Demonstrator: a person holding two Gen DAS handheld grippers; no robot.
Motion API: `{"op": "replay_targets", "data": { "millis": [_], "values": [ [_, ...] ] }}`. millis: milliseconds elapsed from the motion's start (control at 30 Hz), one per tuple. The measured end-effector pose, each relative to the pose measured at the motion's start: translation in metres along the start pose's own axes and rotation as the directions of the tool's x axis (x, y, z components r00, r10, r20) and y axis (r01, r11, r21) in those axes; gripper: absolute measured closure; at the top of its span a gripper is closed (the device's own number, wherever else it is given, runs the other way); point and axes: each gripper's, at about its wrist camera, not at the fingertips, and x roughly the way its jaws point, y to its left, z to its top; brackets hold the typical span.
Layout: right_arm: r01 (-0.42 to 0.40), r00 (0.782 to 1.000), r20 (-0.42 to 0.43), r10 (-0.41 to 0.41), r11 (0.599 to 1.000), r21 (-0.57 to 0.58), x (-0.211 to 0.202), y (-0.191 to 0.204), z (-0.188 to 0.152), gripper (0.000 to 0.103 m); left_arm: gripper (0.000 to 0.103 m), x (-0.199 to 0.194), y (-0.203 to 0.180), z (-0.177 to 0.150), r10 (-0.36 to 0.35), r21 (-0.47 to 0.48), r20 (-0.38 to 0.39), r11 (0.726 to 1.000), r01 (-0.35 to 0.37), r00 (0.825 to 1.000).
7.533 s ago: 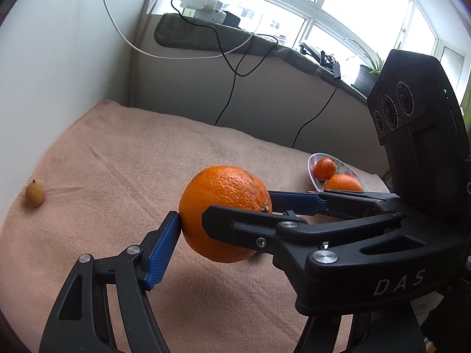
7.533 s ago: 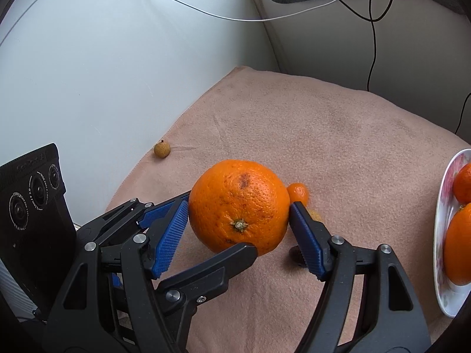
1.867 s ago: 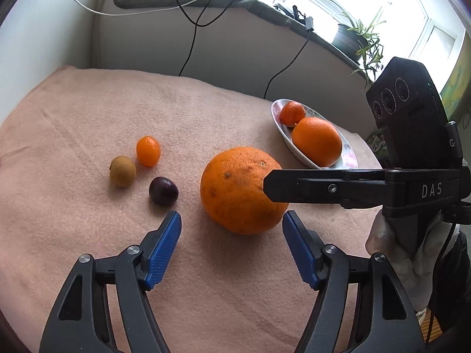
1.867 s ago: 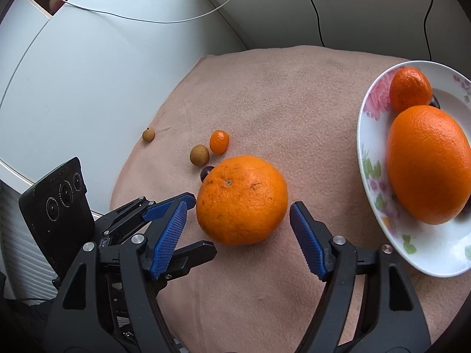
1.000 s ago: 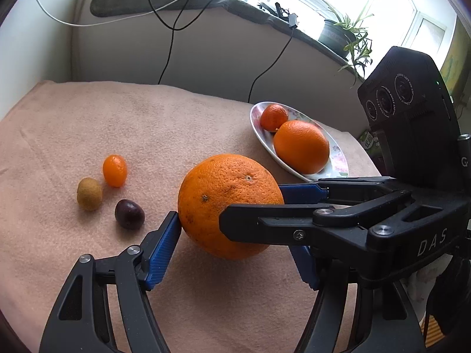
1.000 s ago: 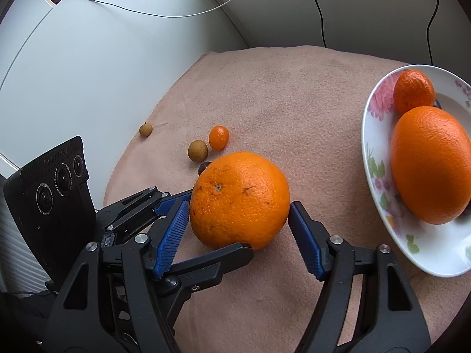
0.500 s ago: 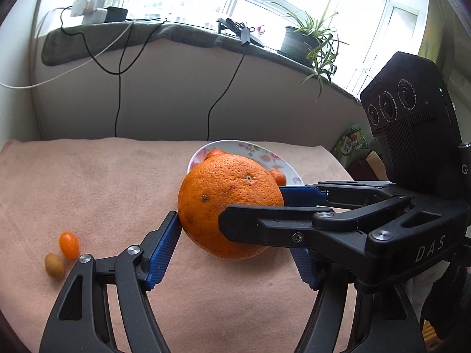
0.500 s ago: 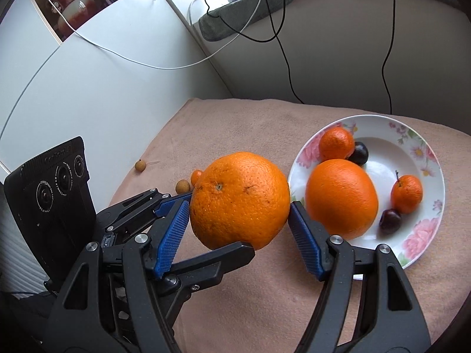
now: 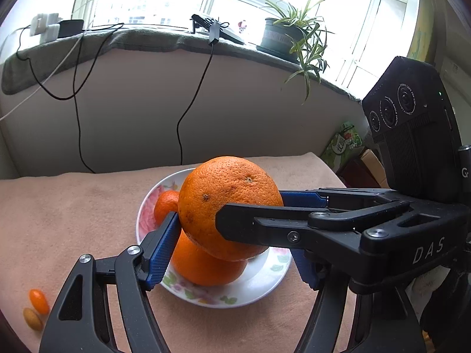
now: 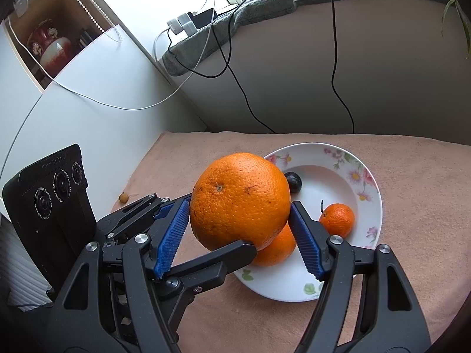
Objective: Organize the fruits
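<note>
Two grippers pinch one big orange (image 9: 229,206) together: left gripper (image 9: 235,253) and right gripper (image 10: 240,235) both clamped on it, lifted above the floral plate (image 10: 362,176). Right view alone shows the dark plum (image 10: 293,181), small mandarin (image 10: 337,219) and a lone brown fruit (image 10: 123,197) by the wall; left view alone shows the kumquat (image 9: 39,297) and tan fruit (image 9: 32,318) on the pink blanket (image 9: 73,220), plus a windowsill plant (image 9: 294,38). Held orange blocks most of another orange (image 9: 206,267) on the plate. One second ago it hung beside the plate, lower; now over it.
</note>
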Motion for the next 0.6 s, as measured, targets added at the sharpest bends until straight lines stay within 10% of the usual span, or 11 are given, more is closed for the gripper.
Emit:
{"op": "replay_targets", "data": {
  "millis": [600],
  "values": [
    [0.055,0.998,0.04,-0.058,0.996,0.076,-0.008,-0.038,0.014,0.029,0.032,0.018,-0.005,0.012,0.014,0.013,-0.005,1.0,-0.014,1.0]
  ]
}}
